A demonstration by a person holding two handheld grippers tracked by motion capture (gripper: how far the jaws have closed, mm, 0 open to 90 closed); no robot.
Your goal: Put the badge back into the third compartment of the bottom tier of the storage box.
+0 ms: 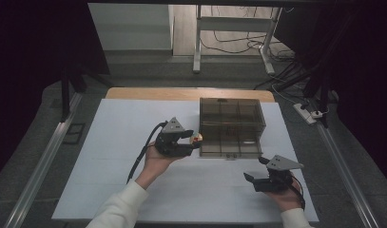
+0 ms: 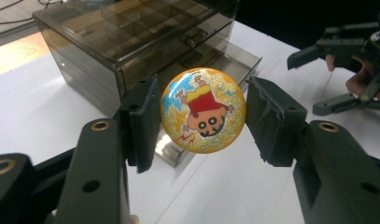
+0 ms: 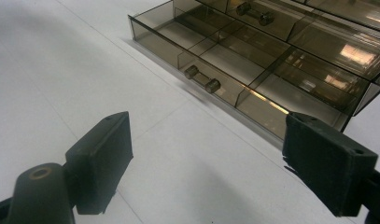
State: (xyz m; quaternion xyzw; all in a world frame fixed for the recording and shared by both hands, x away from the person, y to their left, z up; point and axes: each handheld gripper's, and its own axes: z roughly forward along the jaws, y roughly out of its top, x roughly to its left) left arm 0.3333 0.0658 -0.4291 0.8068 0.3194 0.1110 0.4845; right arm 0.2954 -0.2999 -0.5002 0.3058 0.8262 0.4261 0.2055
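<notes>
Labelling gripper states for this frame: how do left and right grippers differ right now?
The left gripper is shut on a round yellow cartoon badge; the right gripper stands open with nothing between its jaws. In the high view the left gripper is beside the smoked drawer box, the right gripper nearer the table's front edge, before the open bottom drawer. Both are hand-held, with black jaws.

In the high view, the round badge (image 1: 197, 138) held by the left gripper (image 1: 193, 141) is seen too small for its picture to be made out, and part of it is covered by the jaws. In the left gripper view, the smoky drawer box (image 2: 85, 51) is cut off by the top edge. In the right gripper view, the open drawer (image 3: 215, 51) is cropped at the top and right edges, and its far compartments cannot be judged.
</notes>
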